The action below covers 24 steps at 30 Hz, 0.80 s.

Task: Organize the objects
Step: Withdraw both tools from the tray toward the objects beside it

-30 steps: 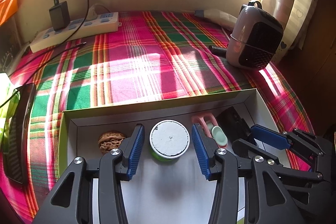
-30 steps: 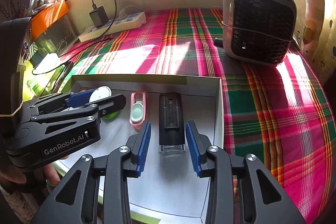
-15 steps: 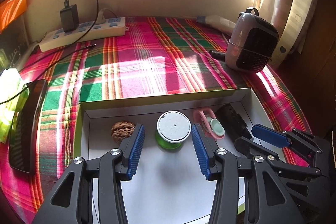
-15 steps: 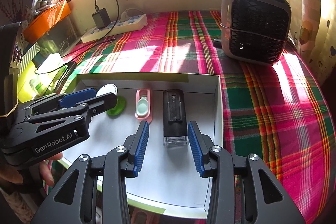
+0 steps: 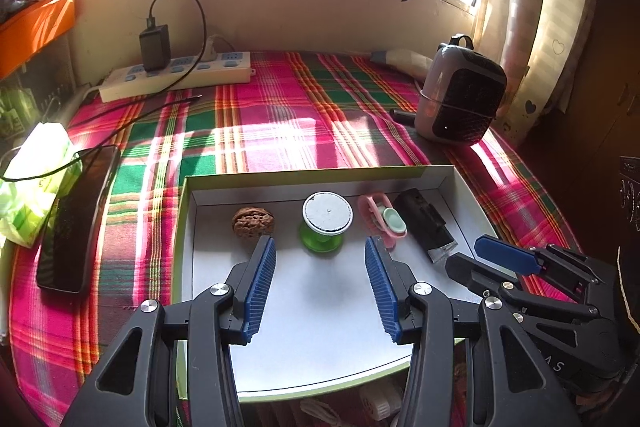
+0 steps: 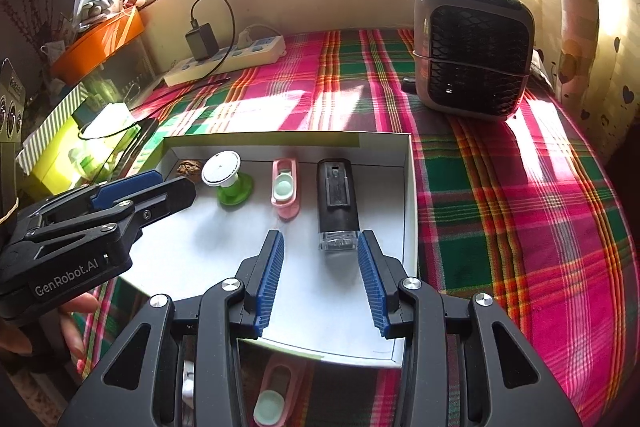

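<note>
A white shallow box (image 5: 320, 327) (image 6: 408, 163) lies on the plaid cloth. In a row along its far side lie a walnut (image 5: 253, 221) (image 6: 187, 169), a white-topped green spool (image 5: 327, 221) (image 6: 228, 181), a pink case with a mint insert (image 5: 383, 219) (image 6: 285, 189) and a black device with a clear end (image 5: 423, 223) (image 6: 337, 203). My left gripper (image 5: 320, 267) (image 6: 136, 187) is open and empty, held back from the spool. My right gripper (image 6: 320, 259) (image 5: 480, 259) is open and empty, just short of the black device.
A grey heater (image 5: 460, 99) (image 6: 474, 47) stands at the back right. A power strip with a charger (image 5: 176, 73) (image 6: 228, 57) lies by the wall. A black phone (image 5: 76, 215) and a green packet (image 5: 36, 183) lie left of the box.
Both grippers have drawn back and up from the box. The spool and the black device now sit farther ahead of the fingertips. Both stay open.
</note>
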Available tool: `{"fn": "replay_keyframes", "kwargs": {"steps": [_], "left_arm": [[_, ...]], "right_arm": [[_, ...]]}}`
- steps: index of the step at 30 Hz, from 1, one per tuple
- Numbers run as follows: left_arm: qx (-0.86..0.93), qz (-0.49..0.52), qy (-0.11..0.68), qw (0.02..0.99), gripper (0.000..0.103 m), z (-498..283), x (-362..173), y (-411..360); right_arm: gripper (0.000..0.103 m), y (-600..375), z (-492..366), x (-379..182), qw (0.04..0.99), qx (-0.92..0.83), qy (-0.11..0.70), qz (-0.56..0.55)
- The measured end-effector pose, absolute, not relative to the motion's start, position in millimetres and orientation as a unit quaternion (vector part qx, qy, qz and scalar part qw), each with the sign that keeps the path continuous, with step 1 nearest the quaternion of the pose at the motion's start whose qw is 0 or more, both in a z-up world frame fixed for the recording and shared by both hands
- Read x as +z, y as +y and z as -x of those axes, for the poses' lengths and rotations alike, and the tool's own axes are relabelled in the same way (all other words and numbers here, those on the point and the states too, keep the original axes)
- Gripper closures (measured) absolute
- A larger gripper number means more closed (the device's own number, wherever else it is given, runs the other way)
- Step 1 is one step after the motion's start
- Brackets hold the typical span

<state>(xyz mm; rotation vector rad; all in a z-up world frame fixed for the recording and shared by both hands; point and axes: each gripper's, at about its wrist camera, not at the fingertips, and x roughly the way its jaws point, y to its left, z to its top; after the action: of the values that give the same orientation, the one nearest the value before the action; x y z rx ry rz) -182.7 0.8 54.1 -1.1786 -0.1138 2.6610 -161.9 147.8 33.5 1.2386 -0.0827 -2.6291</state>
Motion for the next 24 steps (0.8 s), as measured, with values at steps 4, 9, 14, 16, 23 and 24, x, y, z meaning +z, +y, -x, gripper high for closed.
{"fn": "replay_keyframes", "kwargs": {"steps": [4, 9, 14, 16, 23, 24], "left_arm": [[0.91, 0.398, -0.044, 0.109, 0.058, 170, 55, -4], [0.914, 0.389, -0.05, 0.101, 0.058, 150, 56, -10], [0.916, 0.386, -0.056, 0.094, 0.058, 131, 54, -16], [0.916, 0.387, -0.055, 0.094, 0.058, 124, 53, -17], [0.913, 0.39, -0.054, 0.105, 0.058, 96, 47, -18], [0.912, 0.392, -0.053, 0.107, 0.058, 92, 45, -18]], "right_arm": [[0.063, 150, 154, 35, 0.117, -0.9, -0.03, -0.419], [0.063, 154, 141, 38, 0.119, -0.903, -0.033, -0.411], [0.063, 155, 129, 39, 0.119, -0.906, -0.033, -0.404], [0.063, 156, 125, 37, 0.121, -0.906, -0.035, -0.405], [0.063, 158, 107, 37, 0.118, -0.91, -0.033, -0.397], [0.063, 158, 104, 38, 0.118, -0.911, -0.031, -0.395]]}}
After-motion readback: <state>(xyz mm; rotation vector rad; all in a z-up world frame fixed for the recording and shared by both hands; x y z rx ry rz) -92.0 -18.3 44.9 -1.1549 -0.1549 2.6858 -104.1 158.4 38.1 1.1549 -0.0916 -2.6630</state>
